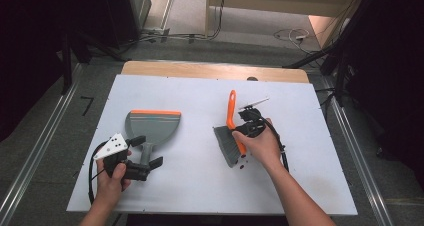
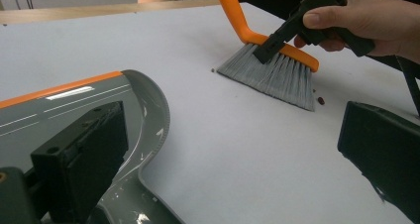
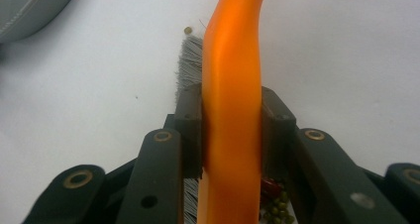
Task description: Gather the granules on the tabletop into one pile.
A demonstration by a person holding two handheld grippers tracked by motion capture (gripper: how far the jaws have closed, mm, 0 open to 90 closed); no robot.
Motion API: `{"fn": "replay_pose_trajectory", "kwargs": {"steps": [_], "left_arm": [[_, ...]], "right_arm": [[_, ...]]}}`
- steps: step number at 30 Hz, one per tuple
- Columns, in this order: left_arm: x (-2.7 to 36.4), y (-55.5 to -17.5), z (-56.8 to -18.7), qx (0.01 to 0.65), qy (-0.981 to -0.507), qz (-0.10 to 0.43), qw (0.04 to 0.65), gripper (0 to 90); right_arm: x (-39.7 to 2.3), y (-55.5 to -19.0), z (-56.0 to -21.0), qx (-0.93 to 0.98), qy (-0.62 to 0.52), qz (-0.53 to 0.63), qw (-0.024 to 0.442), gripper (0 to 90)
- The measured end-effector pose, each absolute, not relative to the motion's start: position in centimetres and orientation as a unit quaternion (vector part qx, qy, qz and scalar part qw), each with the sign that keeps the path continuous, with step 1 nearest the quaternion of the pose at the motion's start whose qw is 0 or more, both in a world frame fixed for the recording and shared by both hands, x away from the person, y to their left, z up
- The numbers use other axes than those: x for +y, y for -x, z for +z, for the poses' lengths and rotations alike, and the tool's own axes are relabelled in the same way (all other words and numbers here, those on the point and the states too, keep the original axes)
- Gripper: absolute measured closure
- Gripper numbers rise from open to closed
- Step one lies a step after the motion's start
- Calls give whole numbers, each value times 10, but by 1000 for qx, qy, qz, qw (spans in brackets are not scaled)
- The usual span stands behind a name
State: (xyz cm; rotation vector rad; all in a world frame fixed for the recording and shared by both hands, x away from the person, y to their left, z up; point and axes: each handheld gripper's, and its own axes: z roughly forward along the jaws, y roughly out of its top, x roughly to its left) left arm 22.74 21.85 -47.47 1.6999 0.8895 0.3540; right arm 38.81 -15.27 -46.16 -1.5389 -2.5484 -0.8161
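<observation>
on the white table point(image 1: 200, 186), the right gripper point(image 1: 248, 129) clamps the light, stiff brush point(image 1: 231, 131) at its orange back; the left gripper point(image 1: 142, 158) gapes around the dustpan point(image 1: 152, 123) handle.

The left gripper point(image 1: 143, 162) lay low with jaws wide apart; the right gripper point(image 1: 248, 127) had its jaws clamped.

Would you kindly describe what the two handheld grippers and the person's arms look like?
Both grippers are black, each trailing a black cable. The left gripper carries a grey three-cornered plate with dark dots. The right gripper's fingers are flat dark pads on linkages with brass-coloured pivot pins. The forearms are bare, without sleeves.
</observation>
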Motion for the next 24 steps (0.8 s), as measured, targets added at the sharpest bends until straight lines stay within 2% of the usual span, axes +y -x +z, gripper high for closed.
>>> {"fn": "replay_pose_trajectory", "kwargs": {"steps": [13, 16, 24], "left_arm": [[218, -228, -475, 377, -721, 149, 562, 0], [218, -228, -475, 376, -721, 149, 563, 0], [216, -228, -474, 375, -721, 149, 564, 0]], "right_arm": [[-167, -393, -461, -816, 513, -263, 23, 667], [-169, -392, -458, -808, 519, -275, 39, 671], [-143, -393, -433, -807, 503, -306, 45, 680]]}}
